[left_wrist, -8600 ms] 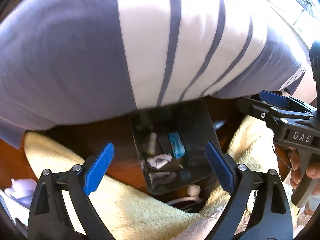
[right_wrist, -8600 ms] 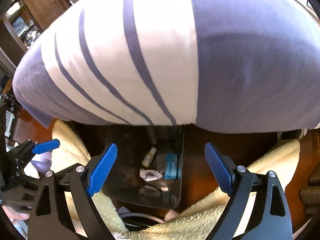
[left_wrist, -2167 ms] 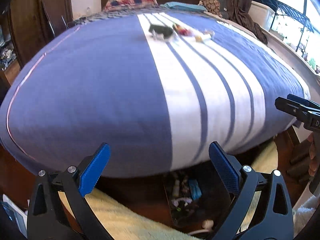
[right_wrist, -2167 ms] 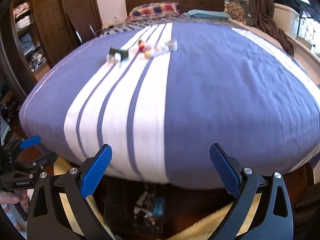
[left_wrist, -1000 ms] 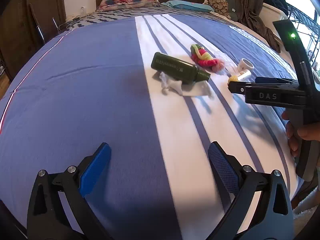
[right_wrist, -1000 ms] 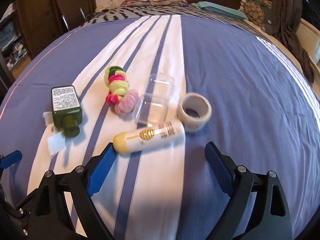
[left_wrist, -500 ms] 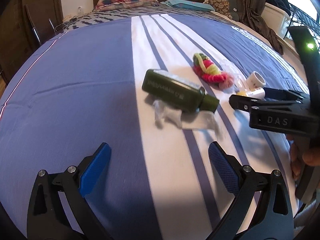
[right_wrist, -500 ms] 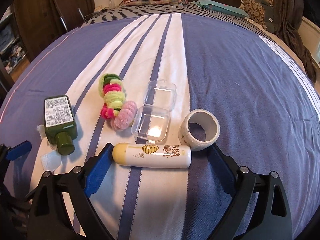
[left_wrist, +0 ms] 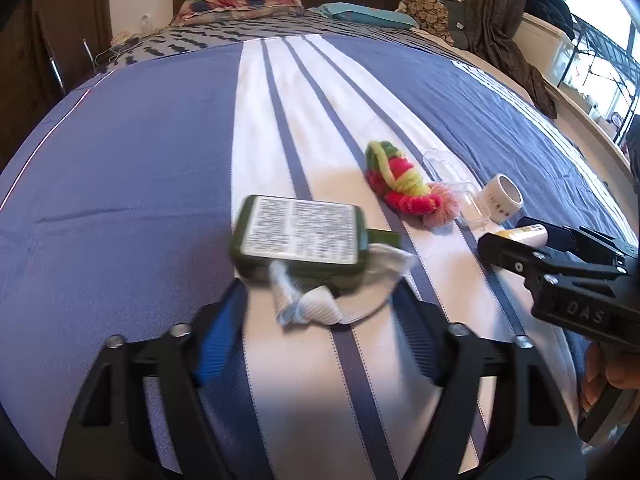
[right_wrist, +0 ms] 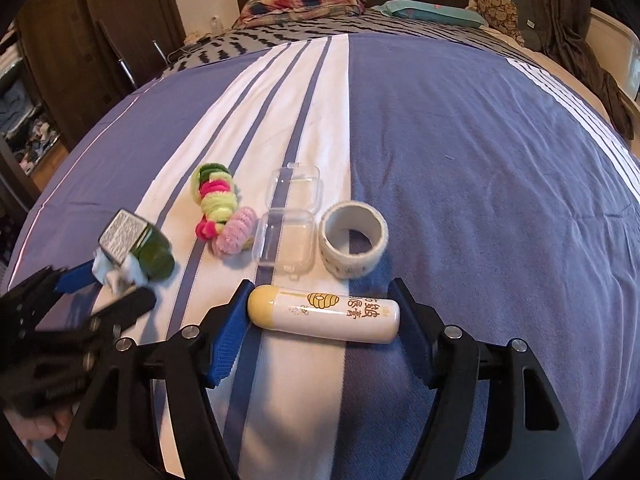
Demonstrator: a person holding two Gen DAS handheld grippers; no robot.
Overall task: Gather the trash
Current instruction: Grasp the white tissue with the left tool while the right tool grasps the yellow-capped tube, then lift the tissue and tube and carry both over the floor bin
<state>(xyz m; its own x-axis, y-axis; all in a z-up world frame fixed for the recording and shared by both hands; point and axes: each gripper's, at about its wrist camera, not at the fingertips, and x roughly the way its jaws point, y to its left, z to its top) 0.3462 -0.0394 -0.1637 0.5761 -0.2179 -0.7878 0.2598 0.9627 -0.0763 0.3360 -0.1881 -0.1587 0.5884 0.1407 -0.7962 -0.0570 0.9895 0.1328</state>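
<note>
1. On the blue-and-white striped bed [right_wrist: 460, 152], the left tongs [left_wrist: 320, 316] have just been closing, their jaws flanking crumpled white tissue [left_wrist: 316, 300] and a dark green bottle [left_wrist: 298, 240]; contact unclear.
2. The right tongs [right_wrist: 322, 324], also just closing, bracket a cream-white tube [right_wrist: 324, 314] at six o'clock from a clear plastic case [right_wrist: 290, 224]; whether the pads press cannot be told.

open bedspread [right_wrist: 480, 184] right, tape roll [right_wrist: 354, 242] near
</note>
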